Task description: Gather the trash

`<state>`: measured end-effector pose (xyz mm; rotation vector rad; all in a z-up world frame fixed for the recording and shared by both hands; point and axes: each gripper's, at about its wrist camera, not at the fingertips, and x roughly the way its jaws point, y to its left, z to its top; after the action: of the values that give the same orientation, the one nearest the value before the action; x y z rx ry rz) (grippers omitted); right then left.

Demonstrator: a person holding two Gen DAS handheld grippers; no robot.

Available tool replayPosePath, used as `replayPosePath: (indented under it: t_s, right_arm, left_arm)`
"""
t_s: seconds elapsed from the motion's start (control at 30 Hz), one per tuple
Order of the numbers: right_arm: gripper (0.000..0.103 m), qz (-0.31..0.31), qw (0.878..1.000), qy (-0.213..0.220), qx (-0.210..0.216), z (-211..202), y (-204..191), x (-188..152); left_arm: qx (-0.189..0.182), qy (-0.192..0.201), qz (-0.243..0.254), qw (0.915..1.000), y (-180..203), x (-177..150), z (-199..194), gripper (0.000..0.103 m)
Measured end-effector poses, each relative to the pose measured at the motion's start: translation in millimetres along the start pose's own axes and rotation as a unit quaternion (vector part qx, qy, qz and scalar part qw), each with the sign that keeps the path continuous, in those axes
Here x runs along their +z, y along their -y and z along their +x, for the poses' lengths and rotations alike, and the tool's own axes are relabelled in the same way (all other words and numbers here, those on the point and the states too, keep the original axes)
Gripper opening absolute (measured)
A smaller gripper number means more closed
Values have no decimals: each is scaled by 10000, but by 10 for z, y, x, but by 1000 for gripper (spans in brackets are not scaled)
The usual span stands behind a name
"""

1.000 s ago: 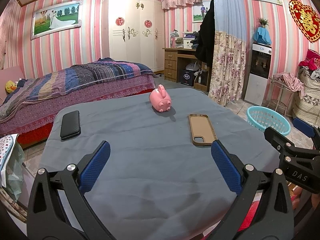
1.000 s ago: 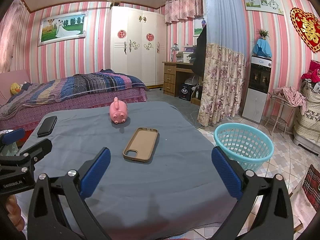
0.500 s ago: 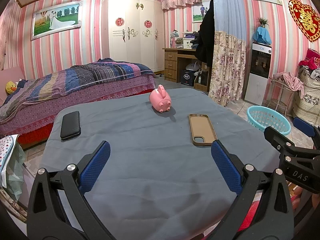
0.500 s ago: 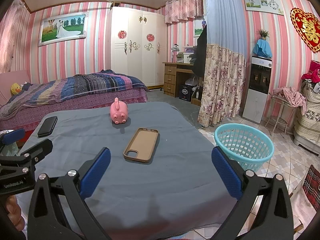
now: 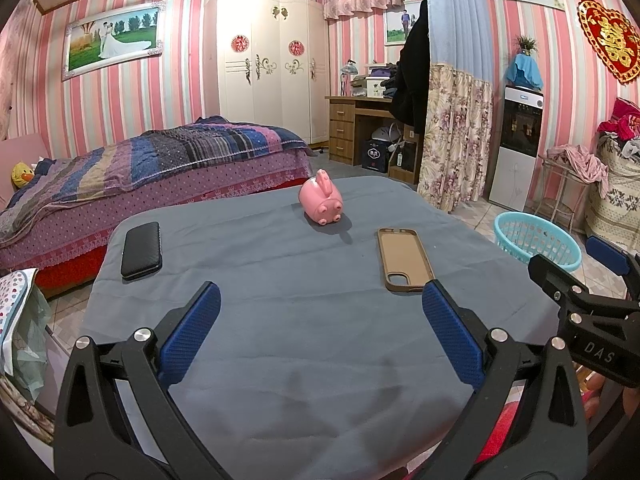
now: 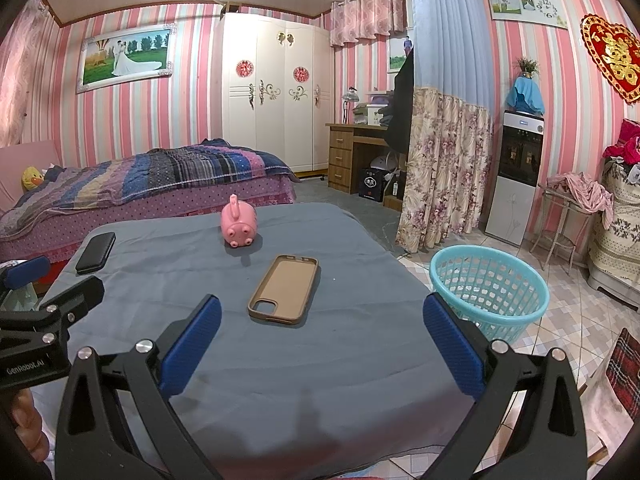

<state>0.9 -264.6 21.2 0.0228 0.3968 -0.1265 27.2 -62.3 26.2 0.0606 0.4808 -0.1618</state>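
- Left wrist view: my left gripper point(image 5: 320, 306) hangs spread wide and empty over the near edge of the table point(image 5: 280, 320), which is draped in grey cloth. On it lie a black phone point(image 5: 141, 244) at the far left, a pink pig toy point(image 5: 322, 204) toward the far middle, and a brown phone case point(image 5: 405, 259) to the right. The turquoise basket point(image 5: 536, 240) stands on the floor off the right edge, well apart from all three. My right gripper point(image 5: 580, 280) shows from the side at the right edge.
- Right wrist view: my right gripper point(image 6: 322, 320) is likewise spread and grasps nothing. The phone case point(image 6: 285, 289) lies just beyond its fingertips; the pig toy point(image 6: 239, 222) sits farther back, the black phone point(image 6: 96, 253) far left. The basket point(image 6: 490, 290) is near my right finger, and I see nothing lying inside it, though its bottom is partly hidden.
- My judgement: no obvious rubbish shows on the table. This fits either a pause ahead of picking things up or a clearing that is finished, so I commit to no grab.
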Motion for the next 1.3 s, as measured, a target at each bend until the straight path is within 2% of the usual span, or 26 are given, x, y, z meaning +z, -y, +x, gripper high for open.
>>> replayPosePath:
  t_s: [1.3]
  right_arm:
    - [99,62,10000,21,-27,-27,-11,-28]
  left_arm:
    - [4,17,23,10000,54,-18,-14,98]
